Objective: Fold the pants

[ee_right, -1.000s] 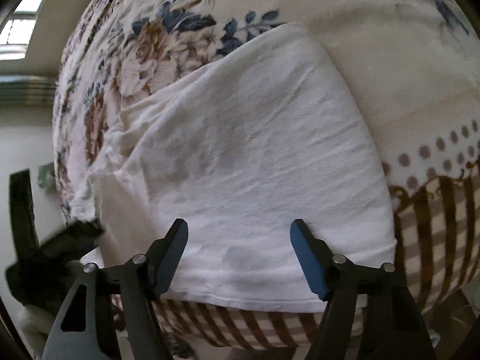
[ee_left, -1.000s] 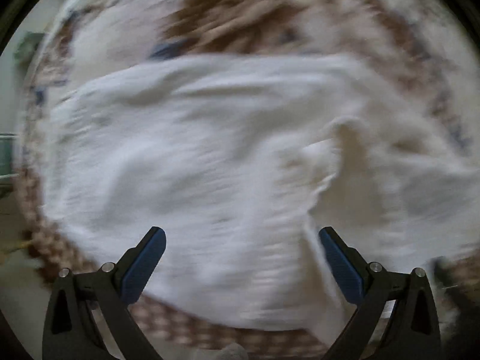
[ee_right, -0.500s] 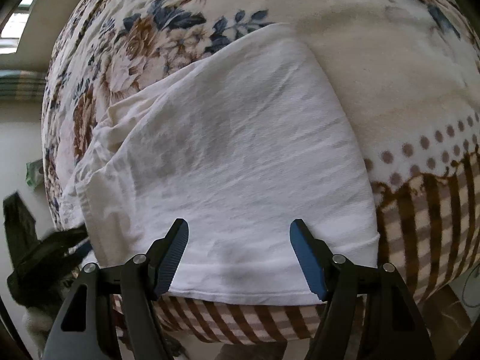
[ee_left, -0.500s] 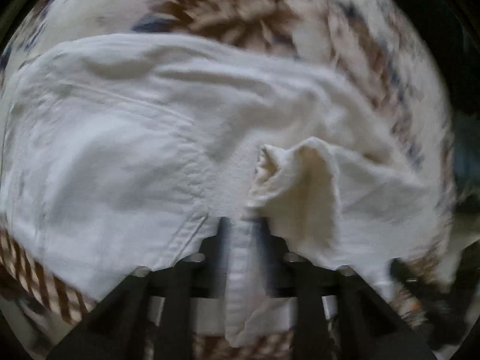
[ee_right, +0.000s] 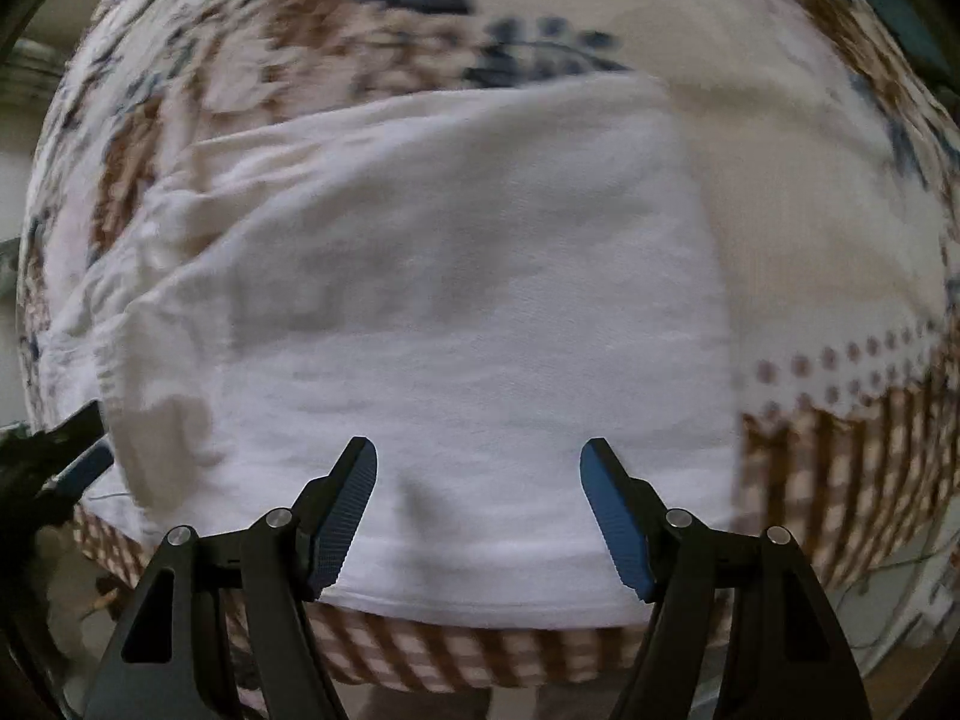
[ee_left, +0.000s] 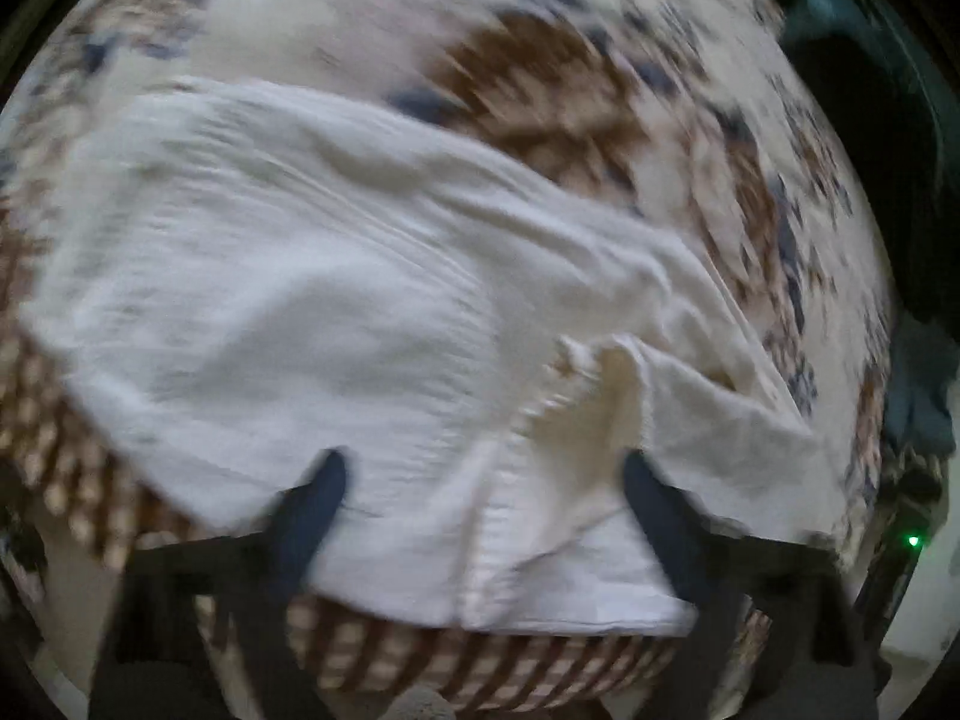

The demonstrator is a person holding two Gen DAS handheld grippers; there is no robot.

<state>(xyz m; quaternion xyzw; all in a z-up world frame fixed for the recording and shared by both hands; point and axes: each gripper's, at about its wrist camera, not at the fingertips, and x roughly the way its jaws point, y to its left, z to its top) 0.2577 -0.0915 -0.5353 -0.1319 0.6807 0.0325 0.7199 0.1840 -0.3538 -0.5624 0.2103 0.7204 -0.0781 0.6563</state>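
White pants (ee_left: 360, 276) lie folded on a floral bedspread (ee_left: 540, 78), near its front edge. My left gripper (ee_left: 485, 462) hovers over their near hem with its jaws opening wide. Cloth lies beneath and between the fingers, but the pads do not press it. A rumpled flap (ee_left: 606, 384) stands up just beyond the right finger. In the right wrist view the pants (ee_right: 468, 300) show as a smooth folded panel. My right gripper (ee_right: 478, 450) hangs open above their near hem, holding nothing. A blue-padded finger (ee_right: 90, 465) of the left gripper shows at the far left.
The bedspread's brown checked border (ee_right: 840, 480) hangs over the front edge, just below the pants' hem. A dark device with a green light (ee_left: 912, 540) and dark cloth (ee_left: 918, 408) sit past the bed's right side. Floor shows below the edge.
The left gripper went from open to shut on a fold of the pants, then let go and lifted; the flap stays rumpled. The right gripper shifted a little and stayed open.
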